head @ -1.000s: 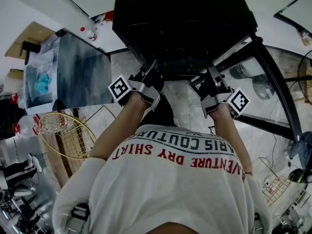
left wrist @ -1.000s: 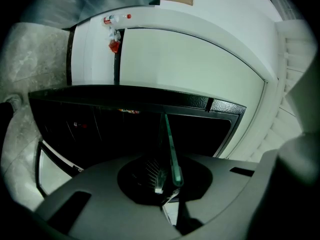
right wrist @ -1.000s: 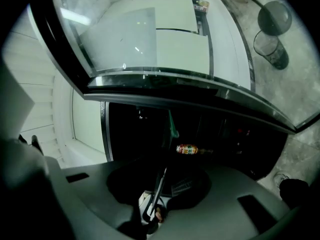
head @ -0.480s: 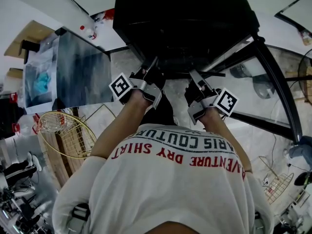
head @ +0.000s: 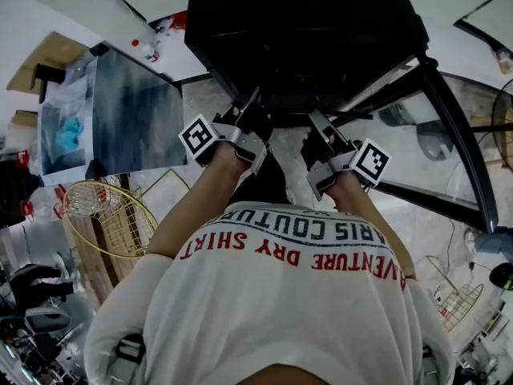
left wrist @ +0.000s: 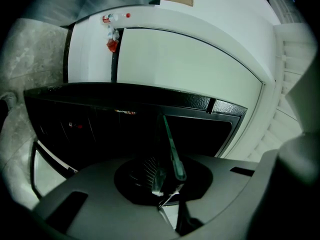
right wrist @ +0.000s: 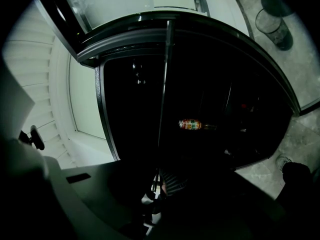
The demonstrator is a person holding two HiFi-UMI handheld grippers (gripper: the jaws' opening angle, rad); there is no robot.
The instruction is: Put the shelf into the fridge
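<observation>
Both grippers are up at the mouth of the dark fridge [head: 304, 38]. The left gripper [head: 243, 117] has its jaws clamped on the near edge of the glass shelf [left wrist: 170, 144], and the pane runs edge-on straight ahead of it into the black opening. The right gripper [head: 322, 131], just beside the left one, is pinched on that same shelf, seen as a thin line rising ahead of its jaws. Deeper in, right of that line, a bottle [right wrist: 192, 125] with an orange label shows
</observation>
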